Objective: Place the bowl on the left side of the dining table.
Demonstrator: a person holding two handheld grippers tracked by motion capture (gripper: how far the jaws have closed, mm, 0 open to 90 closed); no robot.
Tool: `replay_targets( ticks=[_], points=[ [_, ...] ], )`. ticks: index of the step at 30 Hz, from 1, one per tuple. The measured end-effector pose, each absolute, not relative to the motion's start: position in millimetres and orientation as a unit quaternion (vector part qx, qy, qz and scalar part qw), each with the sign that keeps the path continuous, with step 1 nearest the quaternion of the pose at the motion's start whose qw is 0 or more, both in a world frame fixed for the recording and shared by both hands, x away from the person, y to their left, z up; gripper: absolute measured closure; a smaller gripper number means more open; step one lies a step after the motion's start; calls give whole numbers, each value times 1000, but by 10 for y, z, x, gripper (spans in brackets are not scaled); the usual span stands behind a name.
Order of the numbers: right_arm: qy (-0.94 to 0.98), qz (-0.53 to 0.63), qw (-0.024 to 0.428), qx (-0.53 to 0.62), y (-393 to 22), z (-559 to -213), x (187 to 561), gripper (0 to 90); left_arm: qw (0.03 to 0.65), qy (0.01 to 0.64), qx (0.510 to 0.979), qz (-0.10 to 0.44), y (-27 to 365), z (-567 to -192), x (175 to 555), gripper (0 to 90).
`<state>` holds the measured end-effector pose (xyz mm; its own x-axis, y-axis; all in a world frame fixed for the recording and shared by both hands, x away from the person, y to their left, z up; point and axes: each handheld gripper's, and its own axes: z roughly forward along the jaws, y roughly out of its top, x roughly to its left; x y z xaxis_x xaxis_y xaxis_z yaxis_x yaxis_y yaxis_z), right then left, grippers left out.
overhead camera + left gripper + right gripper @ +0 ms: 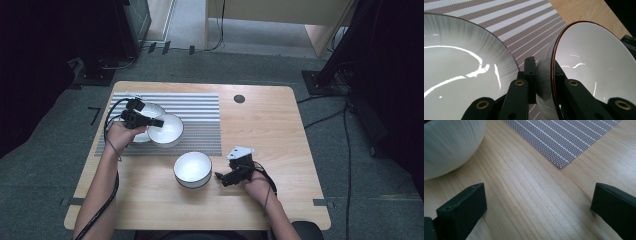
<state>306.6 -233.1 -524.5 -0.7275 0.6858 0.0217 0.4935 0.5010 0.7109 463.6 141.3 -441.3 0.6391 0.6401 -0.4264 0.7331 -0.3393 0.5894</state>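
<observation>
High view: at the left of the frame we see our left gripper [159, 121] pinching the rim of a white bowl [167, 131] on the striped mat [200, 115], and the bowl leans against a second bowl [152, 110]. Near the middle, a third bowl [192, 169] sits on the table [280, 130]. Our right gripper [219, 177] rests just right of it, jaws wide apart, holding nothing.

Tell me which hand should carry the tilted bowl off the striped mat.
Left. The left gripper is already shut on the tilted bowl, its fingers pinching the rim. The right gripper stands open beside another bowl.
</observation>
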Motion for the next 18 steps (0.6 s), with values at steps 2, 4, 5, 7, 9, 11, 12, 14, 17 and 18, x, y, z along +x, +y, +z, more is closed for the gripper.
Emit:
replay_targets(
  ticks=[2, 4, 5, 7, 9, 11, 12, 14, 17, 18],
  points=[
    [856, 362, 133, 344, -2331, -5245, 3066, 0, 393, 423, 815, -56, 1419, -4404, 4645, 810],
    [856, 362, 133, 344, -2331, -5245, 3066, 0, 395, 424, 813, -56, 1430, -4394, 4651, 809],
    [856, 362, 133, 344, -2332, -5246, 3068, 0, 395, 425, 812, -56, 1439, -4392, 4655, 809],
    [856, 362, 133, 344, -2331, -5246, 3067, 0, 396, 429, 810, -55, 1462, -4390, 4666, 810],
    [856, 362, 133, 344, -2331, -5246, 3067, 0, 394, 433, 809, -49, 1493, -4385, 4677, 809],
    [856, 362, 133, 344, -2331, -5246, 3067, 0, 396, 438, 806, -47, 1539, -4382, 4688, 809],
    [856, 362, 133, 344, -2331, -5246, 3067, 0, 398, 441, 803, -46, 1564, -4383, 4695, 809],
    [856, 362, 133, 344, -2331, -5246, 3068, 0, 398, 447, 800, -43, 1610, -4382, 4702, 809],
    [856, 362, 133, 344, -2331, -5246, 3068, 0, 396, 454, 797, -39, 1675, -4385, 4709, 809],
    [856, 362, 133, 344, -2331, -5246, 3068, 0, 396, 458, 795, -39, 1690, -4385, 4710, 809]
  ],
)
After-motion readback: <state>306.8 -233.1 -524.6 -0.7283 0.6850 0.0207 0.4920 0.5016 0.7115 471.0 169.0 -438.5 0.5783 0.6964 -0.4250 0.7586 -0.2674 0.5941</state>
